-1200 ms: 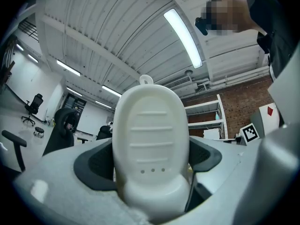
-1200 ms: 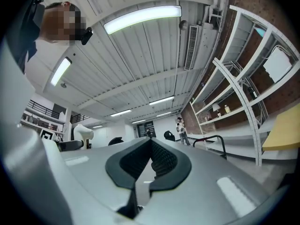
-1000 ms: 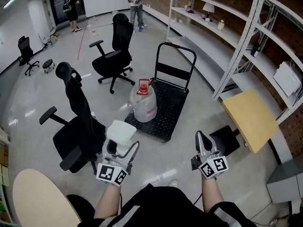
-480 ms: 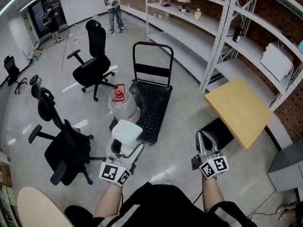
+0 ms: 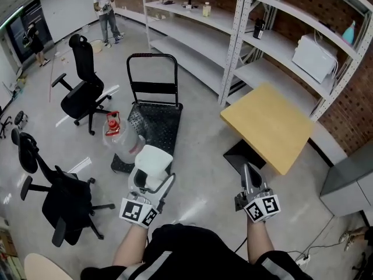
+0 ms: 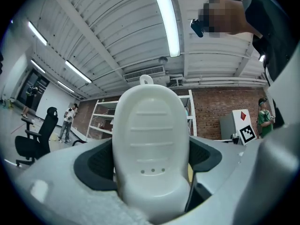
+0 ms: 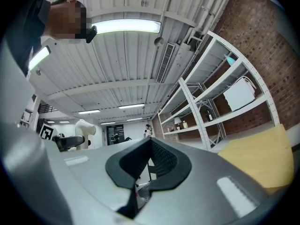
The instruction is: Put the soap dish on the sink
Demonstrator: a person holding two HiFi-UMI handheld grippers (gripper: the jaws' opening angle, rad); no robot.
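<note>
White soap dish (image 6: 150, 156), ribs (image 6: 153, 143) and holes (image 6: 153, 170) plain only in left gripper view

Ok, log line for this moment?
left gripper: jaws shut on soap dish | right gripper: jaws shut, empty | stage: dish not yet placed

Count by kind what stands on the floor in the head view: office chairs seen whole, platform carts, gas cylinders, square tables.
Office chairs seen whole: 2
Platform carts: 1
Gas cylinders: 1
Square tables: 1
Total: 5
</note>
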